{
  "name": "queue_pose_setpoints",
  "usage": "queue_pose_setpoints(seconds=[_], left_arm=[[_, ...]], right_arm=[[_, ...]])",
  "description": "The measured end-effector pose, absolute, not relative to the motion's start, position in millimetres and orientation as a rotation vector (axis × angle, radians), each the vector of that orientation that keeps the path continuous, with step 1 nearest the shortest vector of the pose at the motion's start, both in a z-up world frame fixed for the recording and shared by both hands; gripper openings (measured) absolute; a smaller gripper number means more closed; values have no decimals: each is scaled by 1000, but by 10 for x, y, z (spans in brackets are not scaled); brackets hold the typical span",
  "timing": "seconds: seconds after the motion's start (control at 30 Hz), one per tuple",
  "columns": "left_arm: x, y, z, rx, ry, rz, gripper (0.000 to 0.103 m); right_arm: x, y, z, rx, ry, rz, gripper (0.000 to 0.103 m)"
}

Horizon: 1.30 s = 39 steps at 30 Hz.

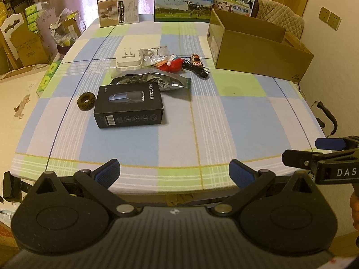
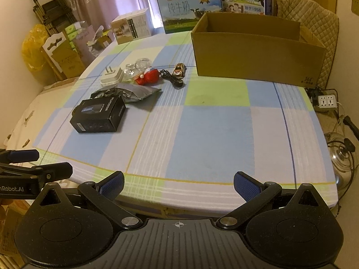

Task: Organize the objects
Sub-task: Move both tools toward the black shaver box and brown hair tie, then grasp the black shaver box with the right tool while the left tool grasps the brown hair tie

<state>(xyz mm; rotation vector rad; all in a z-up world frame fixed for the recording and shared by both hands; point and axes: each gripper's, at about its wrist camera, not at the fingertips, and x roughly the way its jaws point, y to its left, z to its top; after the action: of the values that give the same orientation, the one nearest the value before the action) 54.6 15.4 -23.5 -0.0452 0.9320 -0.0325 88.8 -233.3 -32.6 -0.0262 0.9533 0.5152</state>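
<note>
A big table (image 1: 235, 116) with a blue, green and white checked cloth is filling most of both views. At the upper right of the frame an open brown cardboard box (image 1: 258, 51) is sitting on it, and nothing is showing inside. Along the far edge, two milk cartons (image 1: 182, 1) and a small white box (image 1: 119, 10) are standing in front of pink curtains.

The things to tidy are lying in a bunch at the middle left, well apart from both claws. The black shaver box (image 1: 129, 106) is lying nearest, with a silver bag (image 1: 152, 81) touching it behind. A brown hair tie (image 1: 86, 100) is sitting just beside the box on the left. Farther back are a white plug (image 1: 129, 59), a clear plastic bag (image 1: 153, 55), a red toy (image 1: 174, 65), a black cable (image 1: 197, 70) and a tiny toy car (image 1: 195, 59).

The left gripper (image 1: 175, 174) is hanging over the near table edge with its blue pads wide apart, holding nothing. The right gripper (image 2: 178, 185) is doing the same, also spread wide.
</note>
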Motion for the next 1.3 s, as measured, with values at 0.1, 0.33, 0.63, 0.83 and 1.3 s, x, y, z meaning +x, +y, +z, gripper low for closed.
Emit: queue_pose_setpoints(seconds=[0.1,0.33,0.63,0.83,1.3], left_arm=[[610,220,-263,-49,937,-21,102],[757,456,-311,-65,946,16,102],[916,893,-351,-93,945,98,102],[963,1311,-379,-124,948,181,102],[1120,2034,-503,-184,964,284,102]], right_arm=[[957,-2309,-357,-6,949,529,101],[1111,-2148,-423,19,944,591,101],[1374,-1734,-485,10,920,680,100],[1570,-1321,-564,-33,912,737,94],[2087,-430,-826,-119,914,899,39]])
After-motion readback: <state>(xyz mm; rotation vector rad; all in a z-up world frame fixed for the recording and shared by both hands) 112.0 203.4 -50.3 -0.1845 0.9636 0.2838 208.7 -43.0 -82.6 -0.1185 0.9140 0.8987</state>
